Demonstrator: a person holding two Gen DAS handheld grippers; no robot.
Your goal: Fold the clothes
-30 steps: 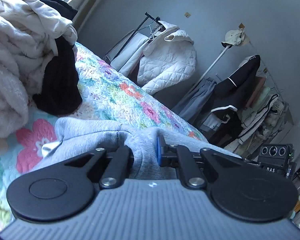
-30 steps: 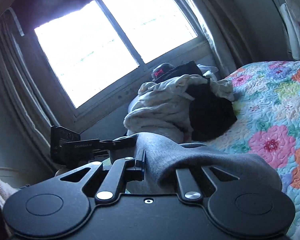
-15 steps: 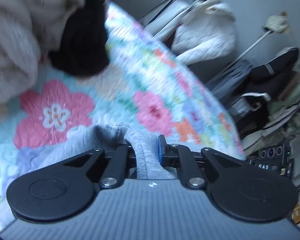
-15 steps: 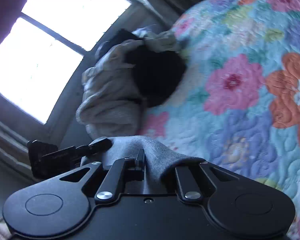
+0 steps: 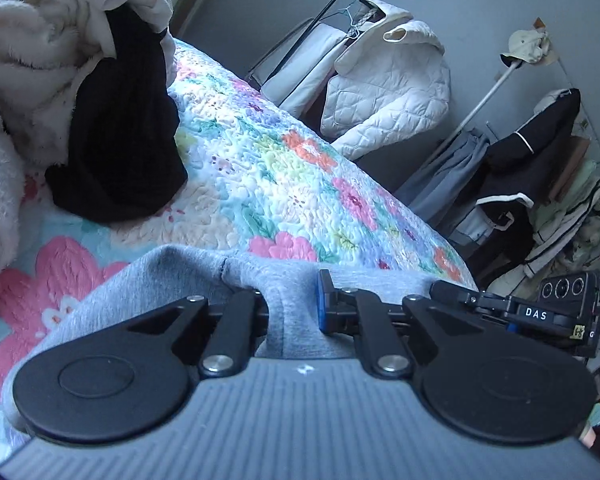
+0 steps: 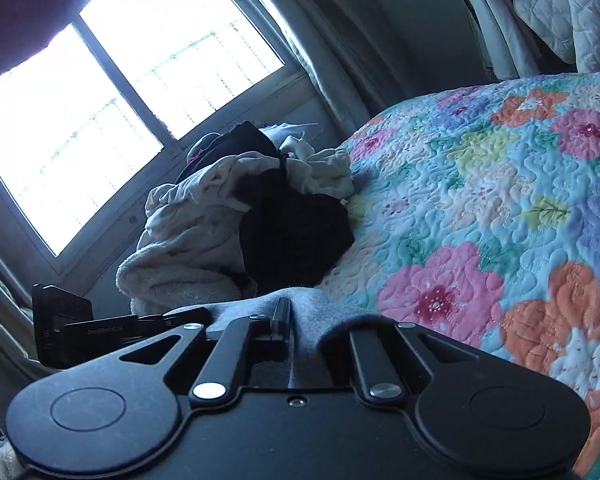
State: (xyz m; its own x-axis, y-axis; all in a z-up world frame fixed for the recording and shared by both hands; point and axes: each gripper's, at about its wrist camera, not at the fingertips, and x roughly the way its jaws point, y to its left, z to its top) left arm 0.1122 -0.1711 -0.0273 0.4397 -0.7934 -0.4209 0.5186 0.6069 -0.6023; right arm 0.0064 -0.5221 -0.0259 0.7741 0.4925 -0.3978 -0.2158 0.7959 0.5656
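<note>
A grey garment (image 5: 148, 280) lies on the floral quilt (image 5: 268, 184) and bunches up between the jaws of my left gripper (image 5: 292, 304), which is shut on a fold of it. The same grey garment (image 6: 312, 312) shows in the right wrist view, pinched in my right gripper (image 6: 304, 320), also shut on it. The cloth drapes over the right-hand jaw there. In the left wrist view the right gripper's body (image 5: 540, 312) shows at the right edge, level with mine. In the right wrist view the left gripper's body (image 6: 84, 328) shows at the left.
A heap of cream and white clothes (image 5: 28, 80) with a black garment (image 5: 124, 140) lies on the quilt towards the window (image 6: 120, 100). Past the bed's far edge stand a clothes rack with a white quilted jacket (image 5: 388, 84) and more hanging clothes (image 5: 532, 168).
Both grippers came down and moved across the bed with the grey garment held. The views swung over the quilt and back; the clothes heap now looks closer in the left view.
</note>
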